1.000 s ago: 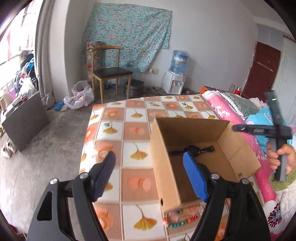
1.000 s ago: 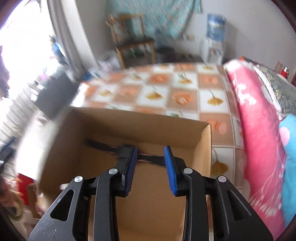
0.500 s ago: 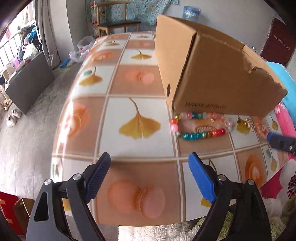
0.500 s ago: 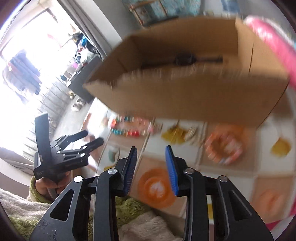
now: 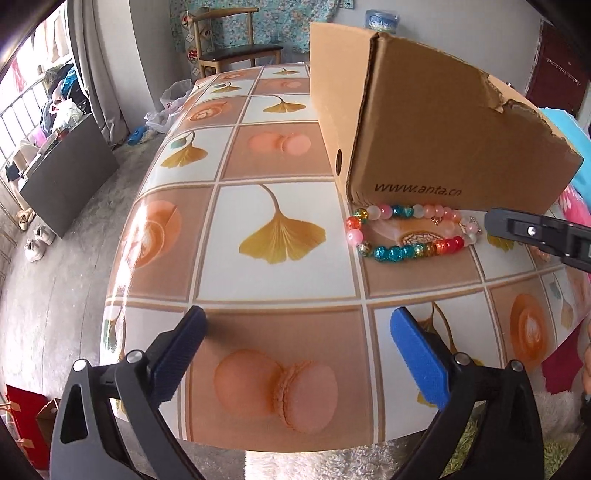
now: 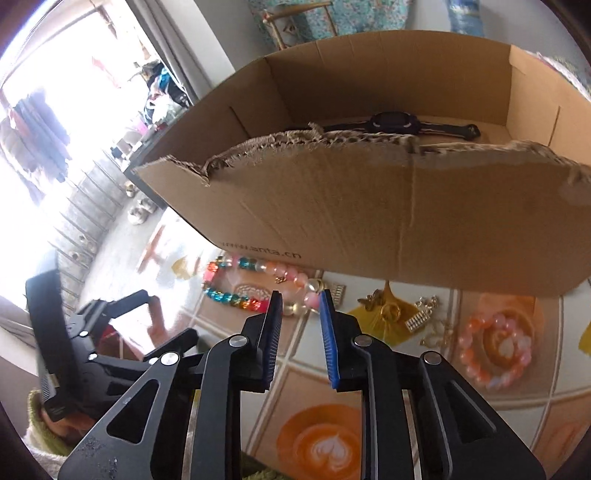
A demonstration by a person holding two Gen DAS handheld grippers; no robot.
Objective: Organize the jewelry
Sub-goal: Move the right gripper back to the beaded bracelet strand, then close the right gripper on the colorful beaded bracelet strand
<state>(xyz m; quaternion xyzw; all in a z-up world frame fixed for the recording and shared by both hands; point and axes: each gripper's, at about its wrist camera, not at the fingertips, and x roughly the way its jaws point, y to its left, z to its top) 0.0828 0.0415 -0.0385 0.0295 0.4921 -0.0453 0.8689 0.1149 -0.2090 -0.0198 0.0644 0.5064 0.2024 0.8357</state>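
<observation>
Partly done: black watch (image 6: pixel 395 123) already inside cardboard box (image 6: pixel 369 218). Still on bench (image 5: pixel 280 236): multicolour bead bracelet (image 5: pixel 402 232) at box's 6 o'clock, gold trinkets (image 6: pixel 391 312) and pink bracelet (image 6: pixel 495 347) toward 4 o'clock. Left hand-held gripper (image 5: pixel 295 354) opening wide, empty. Right hand-held gripper (image 6: pixel 301 314) closing, nothing gripped yet, over bracelet's end beads.

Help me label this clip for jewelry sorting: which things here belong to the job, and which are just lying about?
Part of the job:
multicolored bead bracelet
pink bead bracelet
gold earrings
cardboard box
black watch inside it

Just lying about:
wooden chair
water dispenser bottle
shoes on the floor
</observation>
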